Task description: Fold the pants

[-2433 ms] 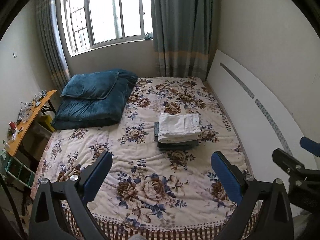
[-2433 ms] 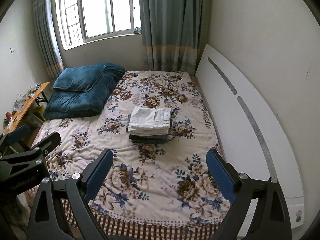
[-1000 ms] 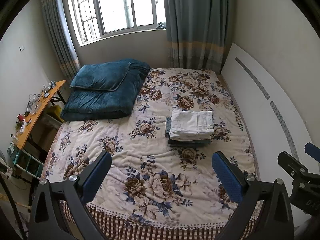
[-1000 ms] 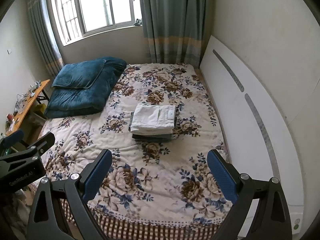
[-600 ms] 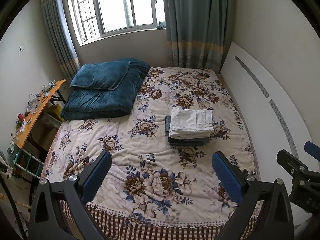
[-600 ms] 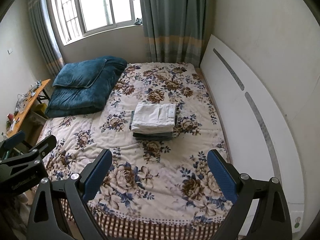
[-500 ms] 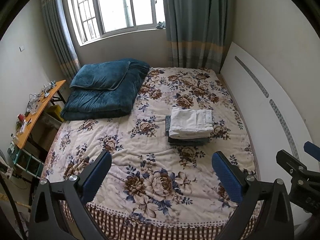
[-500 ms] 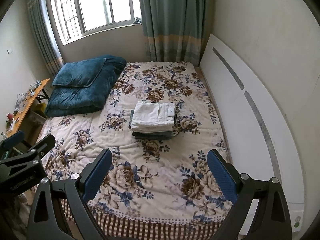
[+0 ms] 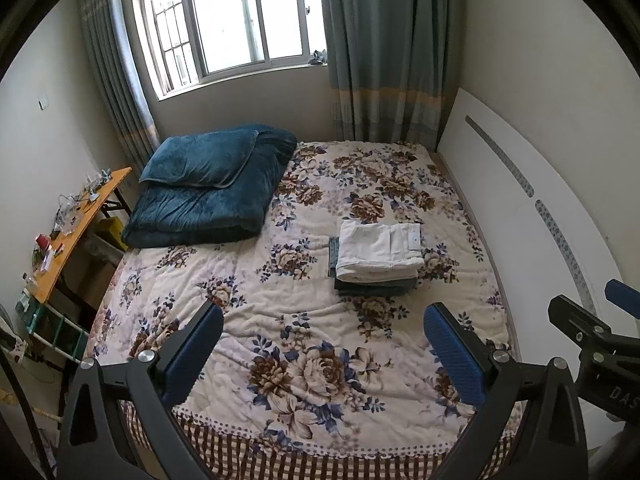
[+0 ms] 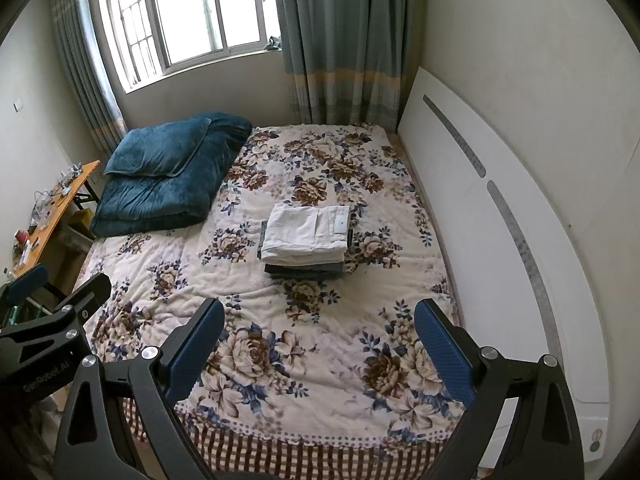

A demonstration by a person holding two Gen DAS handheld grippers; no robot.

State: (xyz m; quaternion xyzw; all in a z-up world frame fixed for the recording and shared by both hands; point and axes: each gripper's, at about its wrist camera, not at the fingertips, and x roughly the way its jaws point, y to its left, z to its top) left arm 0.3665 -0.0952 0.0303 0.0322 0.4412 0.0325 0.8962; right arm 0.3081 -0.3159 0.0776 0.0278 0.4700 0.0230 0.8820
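Folded white pants (image 9: pixel 380 250) lie on top of a stack of folded dark pants (image 9: pixel 372 286) on the right half of the floral bed (image 9: pixel 280 300). The stack also shows in the right wrist view (image 10: pixel 306 236). My left gripper (image 9: pixel 322 344) is open and empty, held above the bed's near end, well short of the stack. My right gripper (image 10: pixel 316 340) is open and empty at about the same distance. Each gripper shows at the edge of the other's view.
A folded blue quilt with a pillow (image 9: pixel 208 188) lies at the far left of the bed. A white headboard panel (image 9: pixel 520 208) leans on the right wall. A cluttered wooden side table (image 9: pixel 68 236) stands left of the bed. A curtained window (image 9: pixel 236 24) is behind.
Both grippers have pulled back and risen slightly since 2.4 s ago, so more of the room shows. In the last second almost nothing has moved. Both stay open.
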